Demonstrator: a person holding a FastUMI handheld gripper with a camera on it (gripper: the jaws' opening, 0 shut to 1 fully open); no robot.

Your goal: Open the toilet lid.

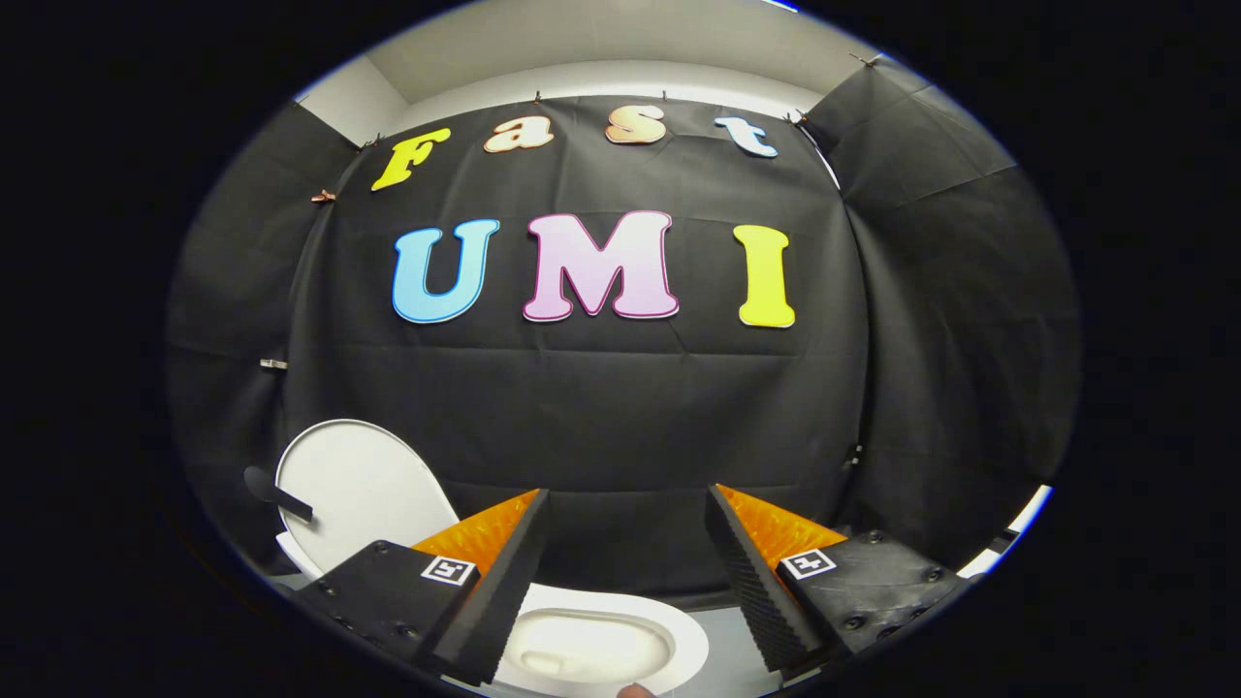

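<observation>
A white toilet lid (359, 490) stands raised, leaning back against the black cloth wall, to the left of and beyond my left finger. Below it the white toilet seat and bowl (596, 645) lie uncovered, low between my two fingers. My gripper (625, 509) is open, with a wide gap between the fingers and nothing held; it hovers above the bowl and points at the wall. A dark handle-like tab (276, 492) sticks out from the lid's left edge.
Black cloth walls close in the booth ahead and on both sides. A strip of pale floor (727, 645) shows beside the bowl on the right. A white edge (1018, 528) shows at the lower right.
</observation>
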